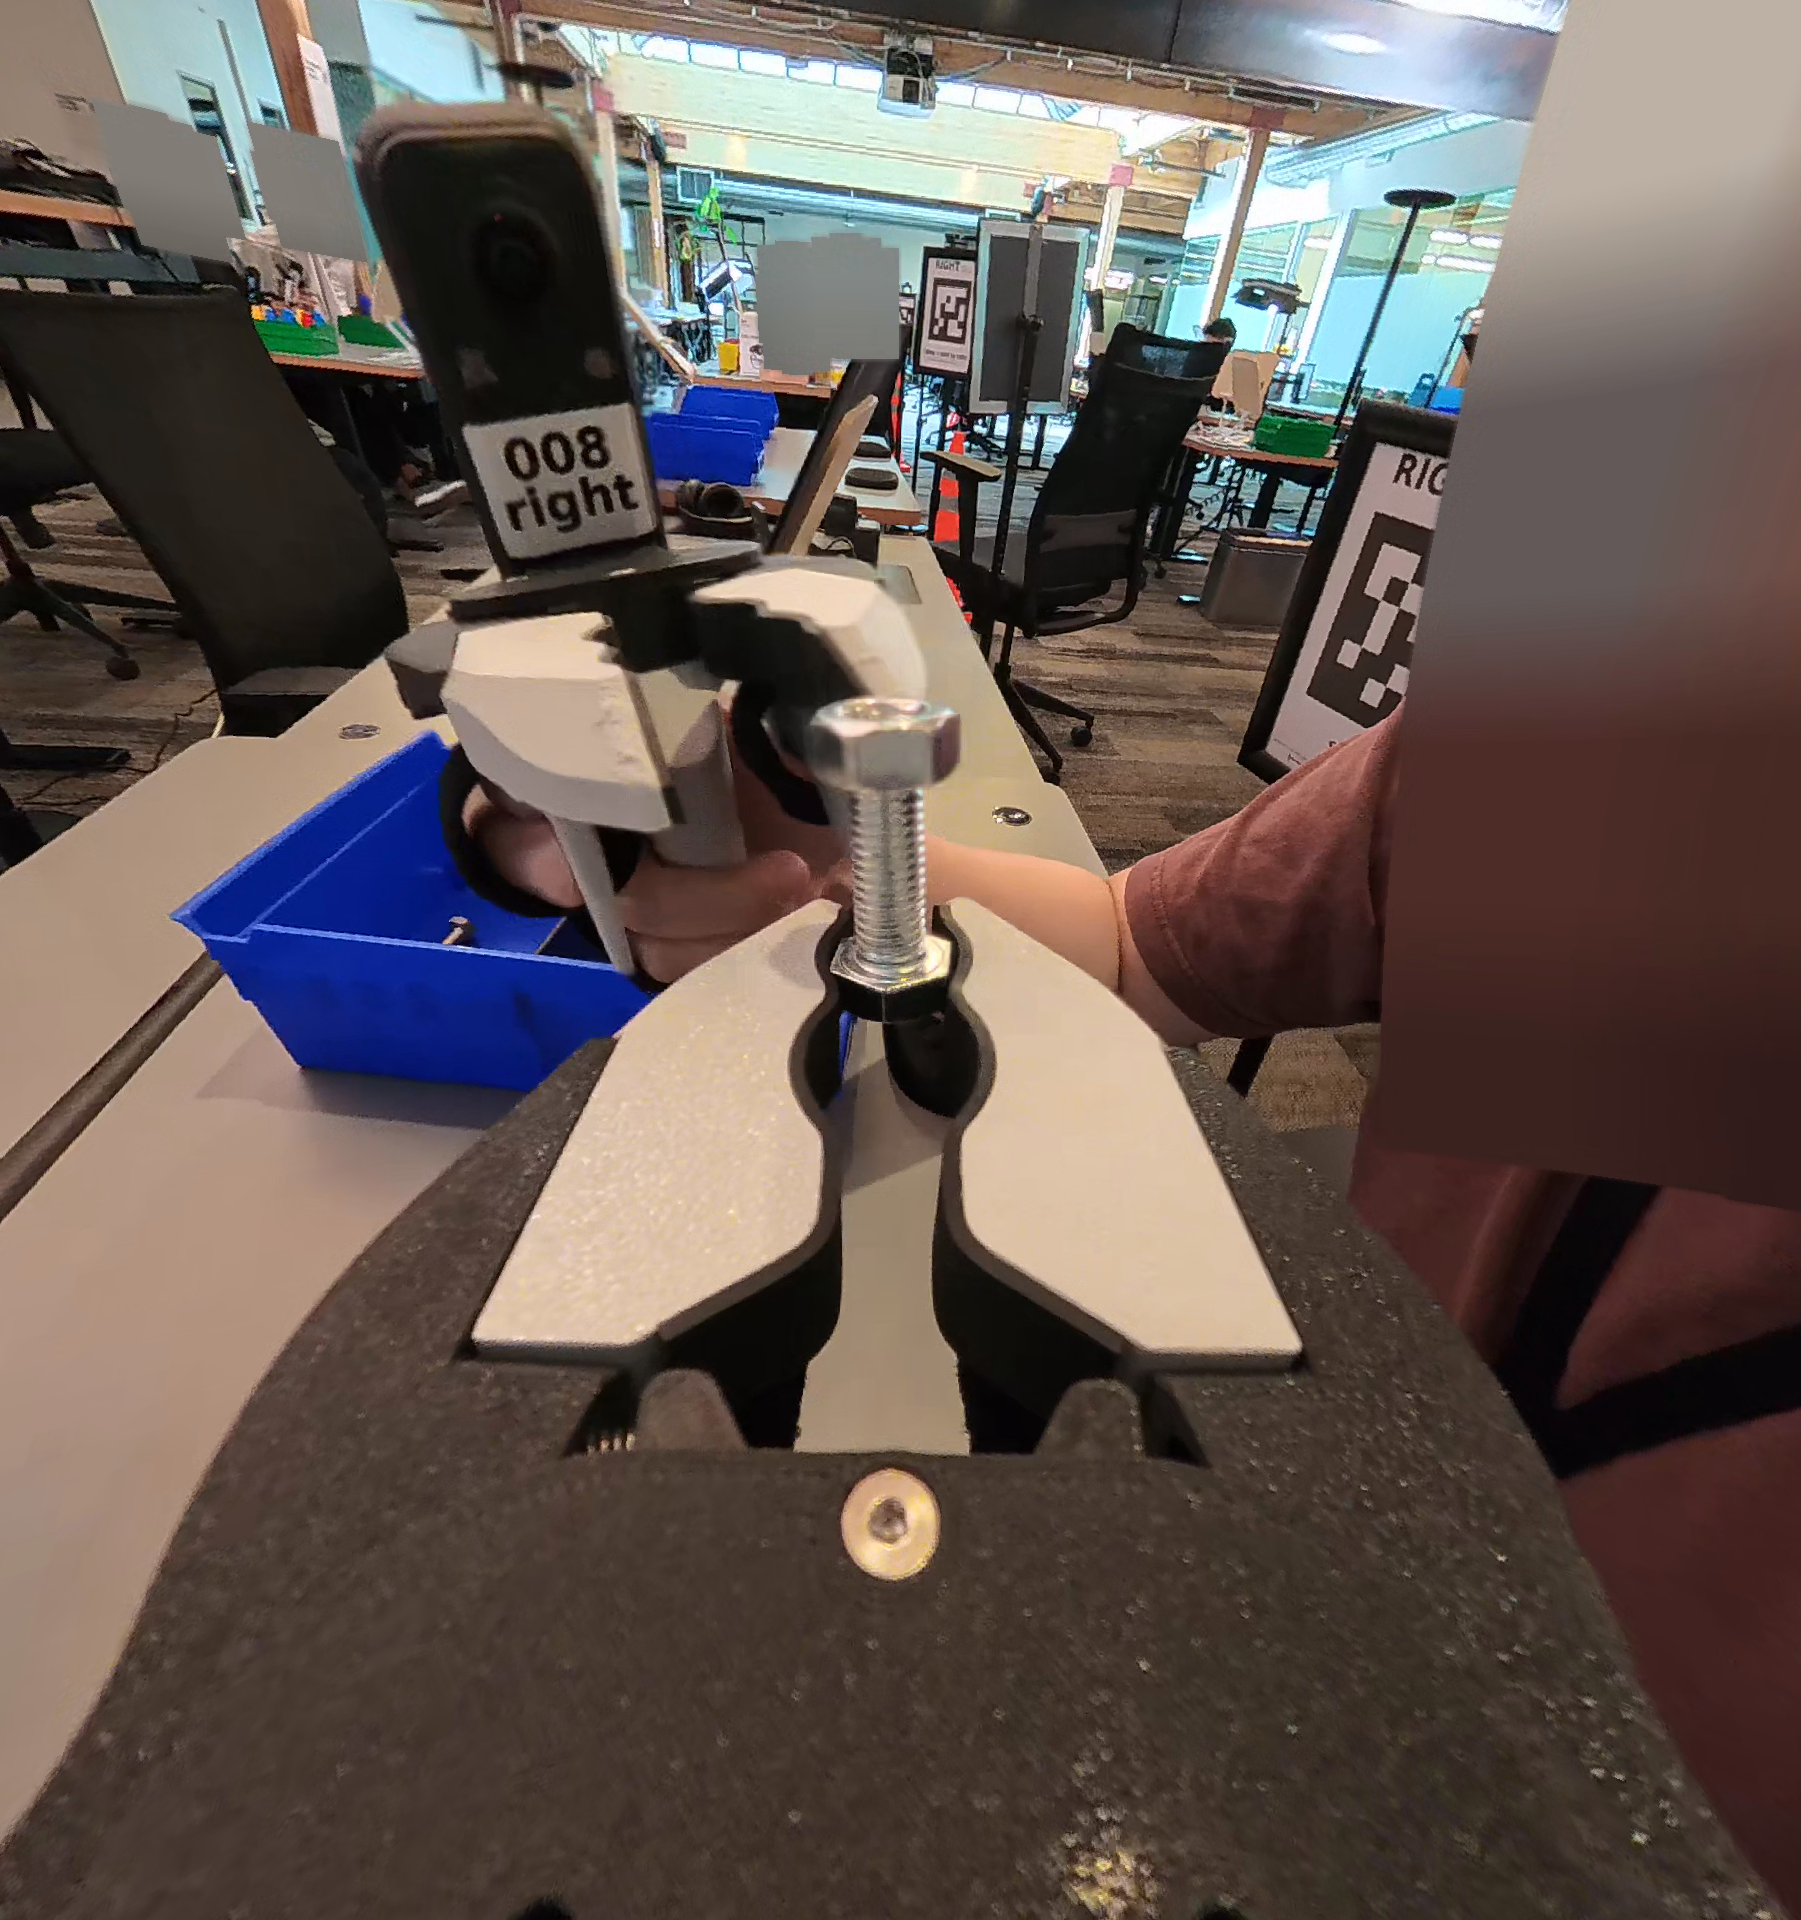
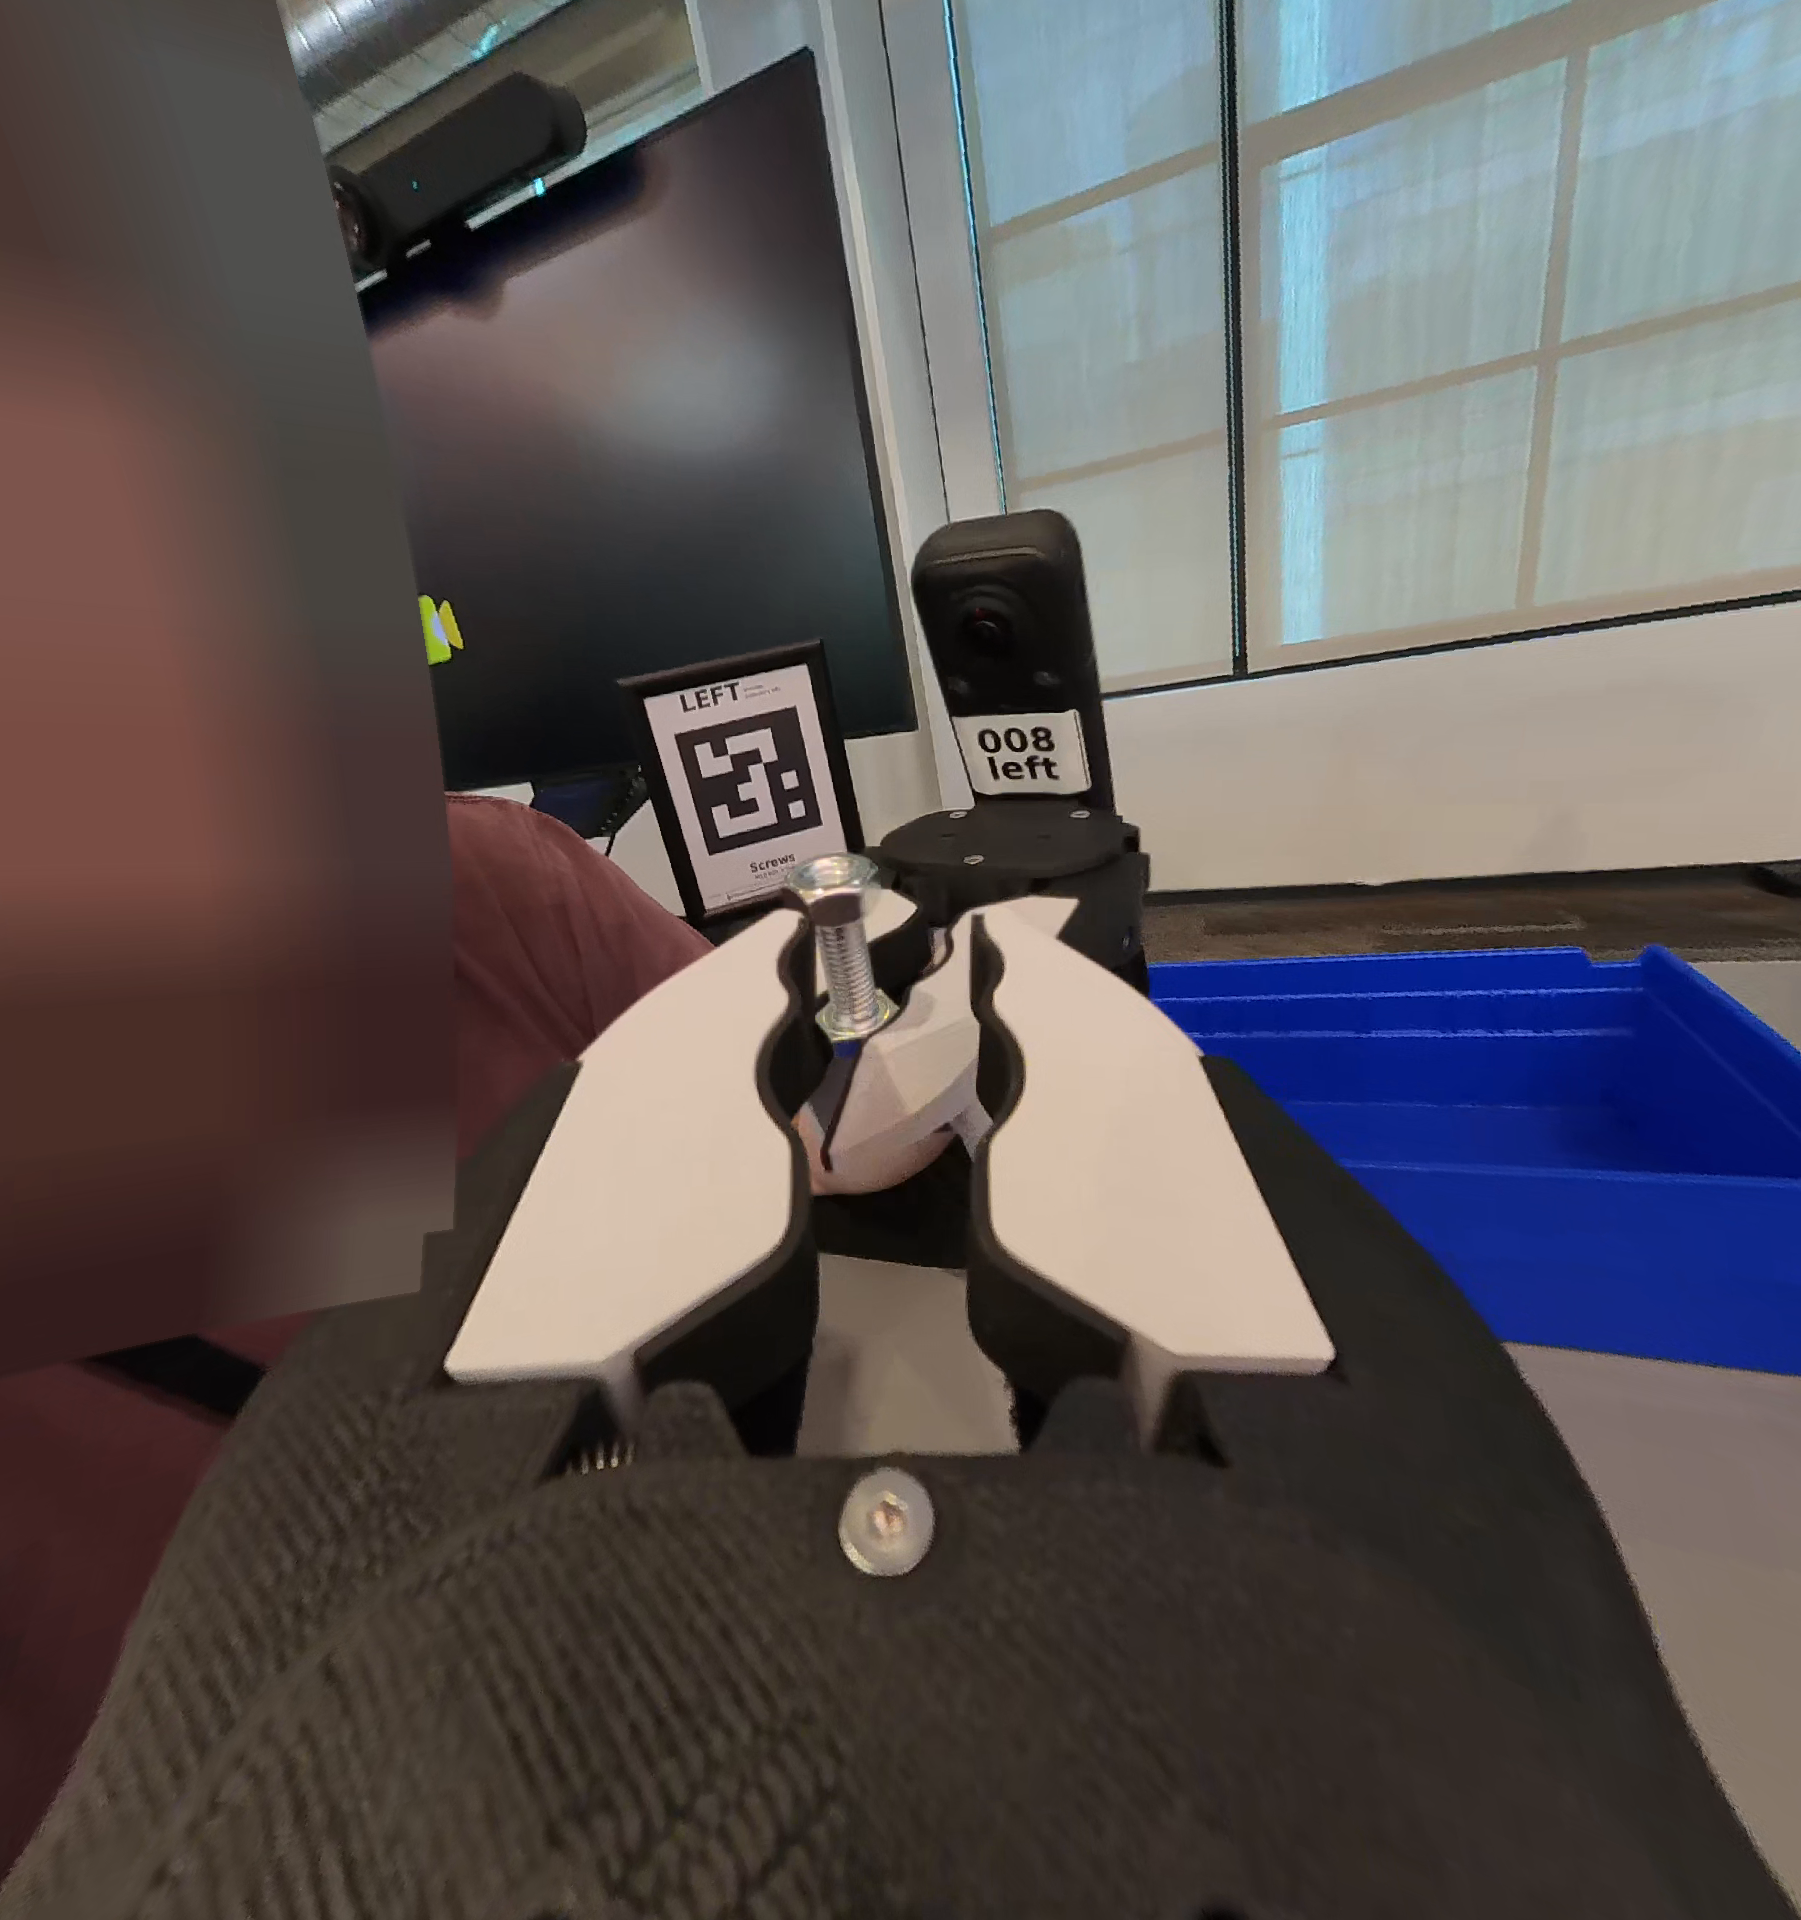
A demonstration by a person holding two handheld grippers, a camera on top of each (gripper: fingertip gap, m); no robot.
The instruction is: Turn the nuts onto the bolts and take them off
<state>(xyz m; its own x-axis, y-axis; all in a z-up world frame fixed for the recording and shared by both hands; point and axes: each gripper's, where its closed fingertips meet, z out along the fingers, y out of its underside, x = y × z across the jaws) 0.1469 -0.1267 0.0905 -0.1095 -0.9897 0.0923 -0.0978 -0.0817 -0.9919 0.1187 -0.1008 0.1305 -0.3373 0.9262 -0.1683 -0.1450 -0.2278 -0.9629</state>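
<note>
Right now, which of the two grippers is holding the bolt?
The left gripper: its fingers are shut on the nut at the bolt's lower end. The right gripper sits open behind the bolt's head.

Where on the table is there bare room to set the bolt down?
Bare grey table lies left of the left gripper, in front of the blue bin. Crowded: both grippers meet at the bolt and its nut, beside the right gripper.
</note>
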